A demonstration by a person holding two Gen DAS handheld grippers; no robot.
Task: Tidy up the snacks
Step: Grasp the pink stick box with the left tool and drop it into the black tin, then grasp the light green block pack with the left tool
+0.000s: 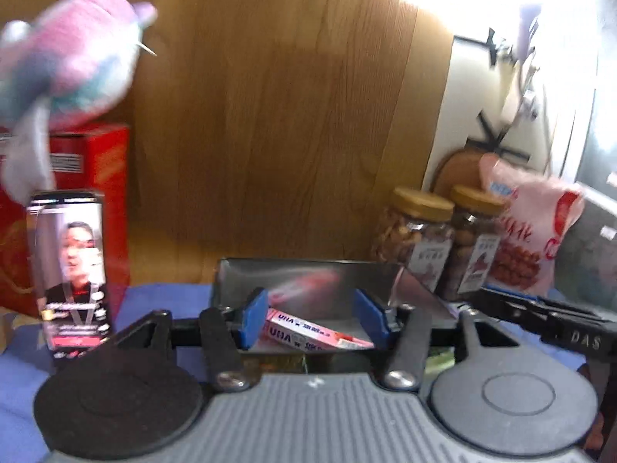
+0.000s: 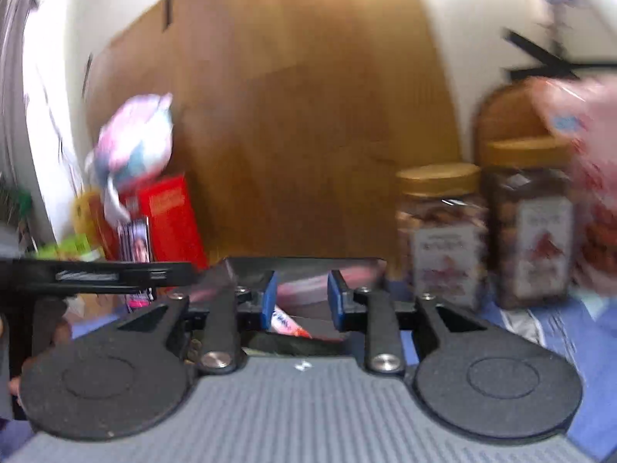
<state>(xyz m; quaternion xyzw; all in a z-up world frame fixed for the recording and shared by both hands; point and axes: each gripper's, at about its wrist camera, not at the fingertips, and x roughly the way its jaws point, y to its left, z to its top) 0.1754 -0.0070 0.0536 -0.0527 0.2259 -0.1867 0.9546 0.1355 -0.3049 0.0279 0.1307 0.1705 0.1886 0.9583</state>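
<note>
A dark metal tray [image 1: 308, 270] stands on the blue cloth in front of the wooden wall. A pink snack box [image 1: 308, 332] lies tilted inside it. My left gripper [image 1: 312, 314] is open, its blue pads [image 1: 254, 314] on either side of the box without touching it. In the right wrist view the same tray [image 2: 304, 266] and pink box [image 2: 287, 324] show between my right gripper [image 2: 301, 305], which is open and empty, its jaws apart over the tray. The right gripper's body [image 1: 547, 320] shows at the left view's right edge.
Two gold-lidded nut jars [image 1: 416, 239] [image 1: 472, 243] and a pink snack bag [image 1: 536, 231] stand right of the tray. A dark box with a man's portrait [image 1: 71, 270], a red carton [image 1: 92, 200] and a plush toy [image 1: 73, 58] stand at the left.
</note>
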